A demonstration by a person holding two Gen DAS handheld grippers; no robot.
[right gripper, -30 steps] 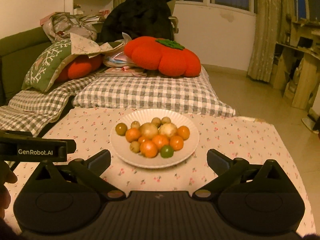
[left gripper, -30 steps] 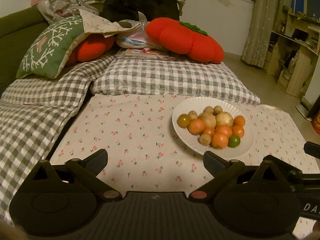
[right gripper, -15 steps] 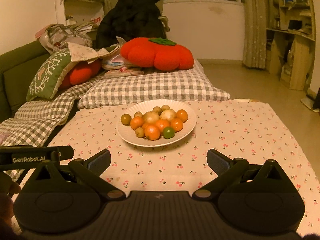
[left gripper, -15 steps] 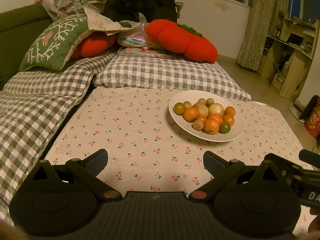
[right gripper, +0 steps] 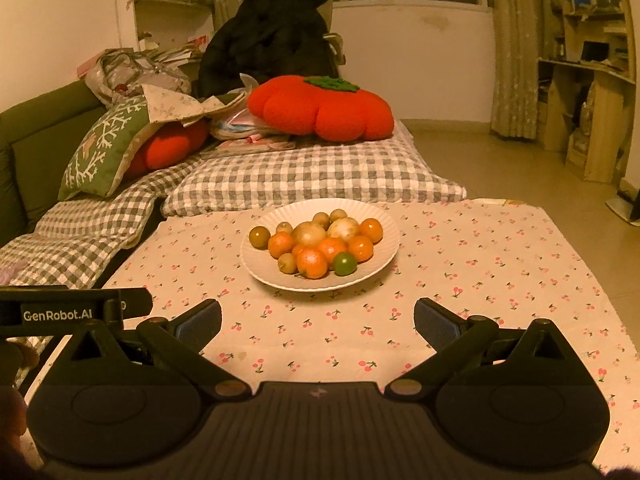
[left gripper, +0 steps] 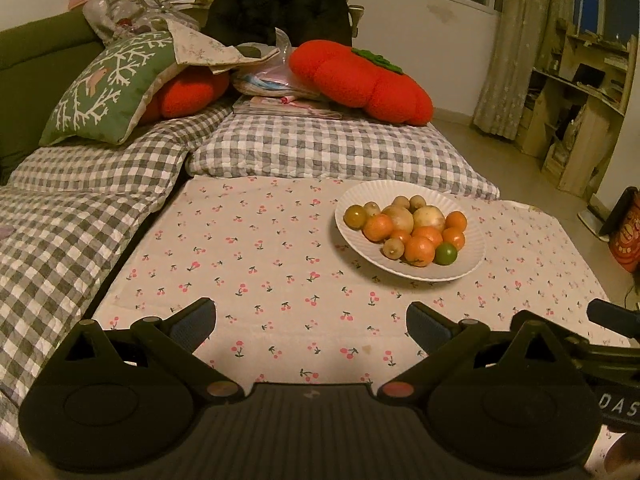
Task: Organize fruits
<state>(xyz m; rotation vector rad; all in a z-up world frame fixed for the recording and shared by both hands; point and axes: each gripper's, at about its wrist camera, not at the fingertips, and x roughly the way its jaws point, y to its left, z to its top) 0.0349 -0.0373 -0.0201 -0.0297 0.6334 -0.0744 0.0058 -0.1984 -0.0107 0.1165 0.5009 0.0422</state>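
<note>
A white ribbed plate (left gripper: 468,264) (right gripper: 260,272) stands on a table with a cherry-print cloth (left gripper: 260,280) (right gripper: 480,272). It holds several small fruits: oranges (left gripper: 419,250) (right gripper: 312,263), one green lime (left gripper: 445,254) (right gripper: 345,263), pale round fruits (left gripper: 429,218) (right gripper: 343,227) and small brown ones. My left gripper (left gripper: 311,326) is open and empty, hovering over the cloth to the near left of the plate. My right gripper (right gripper: 318,322) is open and empty, in front of the plate. Each gripper's body shows at the edge of the other's view.
Grey checked cushions (left gripper: 328,152) (right gripper: 304,172) lie behind the table and along its left side. Red tomato-shaped pillows (left gripper: 360,80) (right gripper: 320,108) and a green pillow (left gripper: 108,92) rest on them. Bare floor (right gripper: 520,160) and wooden shelves (left gripper: 580,100) are to the right.
Both grippers have drawn back and risen from the plate, so more tablecloth shows in front. The jaws stayed open. The fruits have not moved.
</note>
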